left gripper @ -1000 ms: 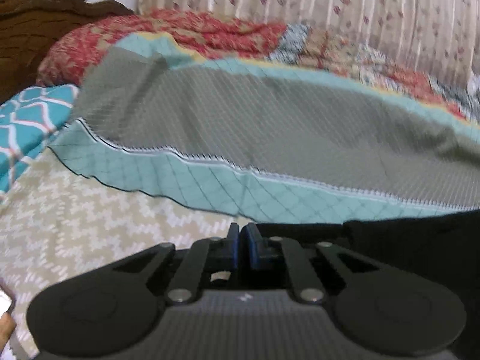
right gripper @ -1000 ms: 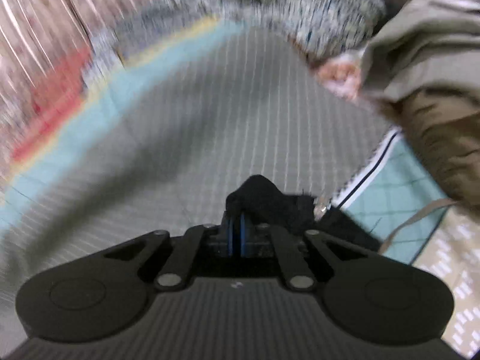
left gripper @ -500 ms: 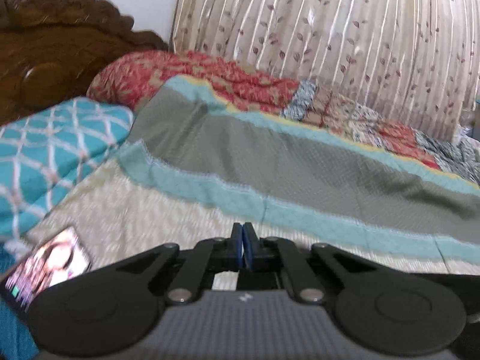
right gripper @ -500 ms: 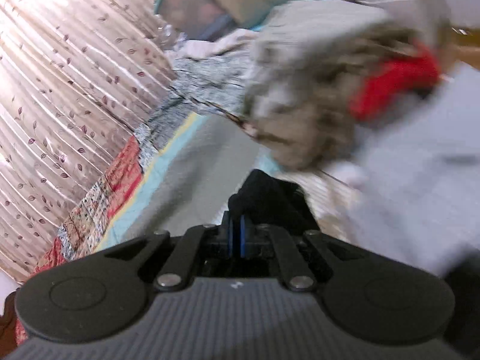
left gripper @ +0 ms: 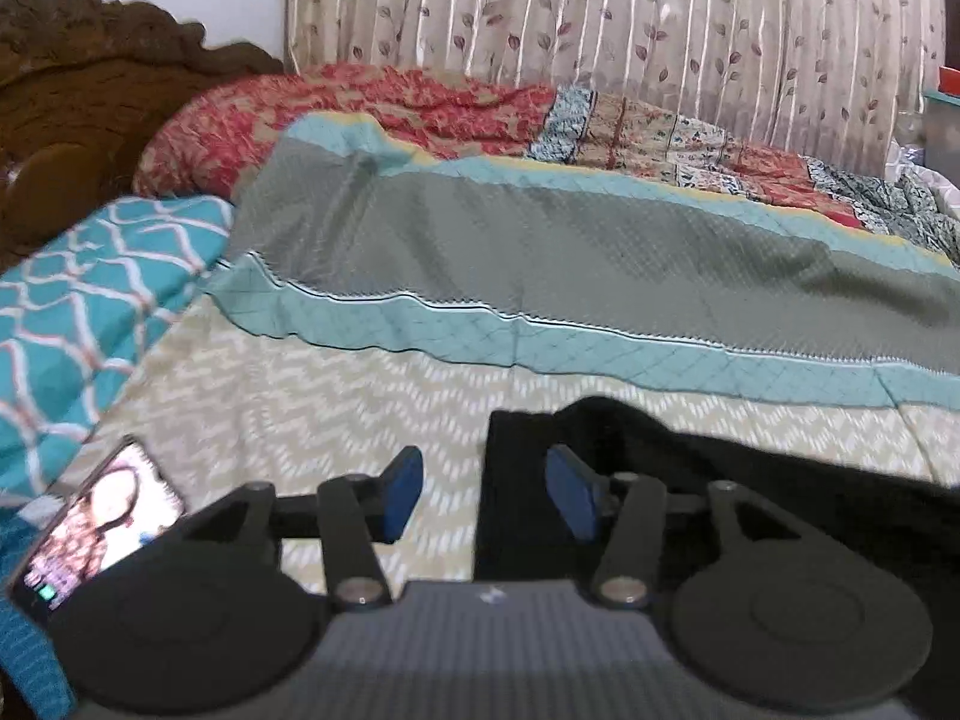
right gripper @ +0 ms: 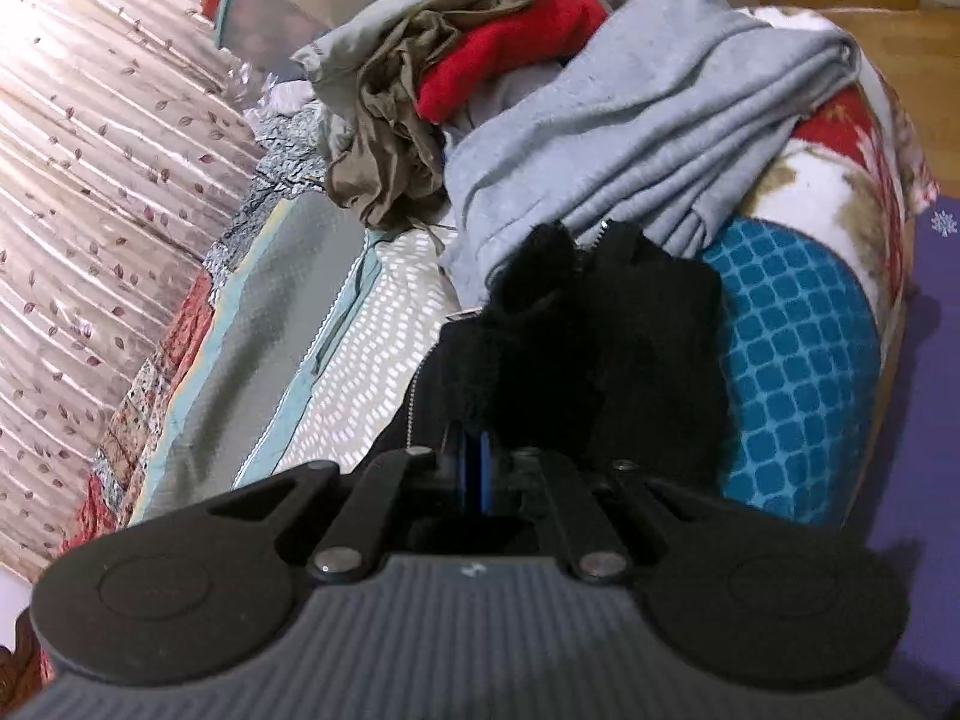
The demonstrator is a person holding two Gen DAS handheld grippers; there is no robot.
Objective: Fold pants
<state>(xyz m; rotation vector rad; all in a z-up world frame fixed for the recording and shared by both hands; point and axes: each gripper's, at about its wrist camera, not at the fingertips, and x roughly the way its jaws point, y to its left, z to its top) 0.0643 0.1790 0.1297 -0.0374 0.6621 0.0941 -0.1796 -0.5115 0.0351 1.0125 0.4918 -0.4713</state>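
The black pants [left gripper: 750,480] lie spread on the beige patterned bedsheet [left gripper: 312,396] in the left wrist view. My left gripper [left gripper: 487,495] hovers just above their left edge with its jaws opening. The cloth edge lies between the blue pads [left gripper: 402,495], which do not press on it. In the right wrist view my right gripper [right gripper: 477,471] is shut on a bunched end of the pants [right gripper: 600,348], which rise in a black heap in front of its fingers, with a zipper showing at the top.
A lit phone [left gripper: 102,522] lies at the near left by a teal patterned pillow [left gripper: 78,312]. A grey and teal quilt [left gripper: 570,252] crosses the bed. Past the right gripper are a grey garment [right gripper: 630,120], red cloth [right gripper: 510,42] and a blue-checked blanket [right gripper: 798,372].
The left jaws went from shut to apart, and the black pants now lie on the sheet before them. The right gripper swung, still shut on the pants, towards the clothes pile.
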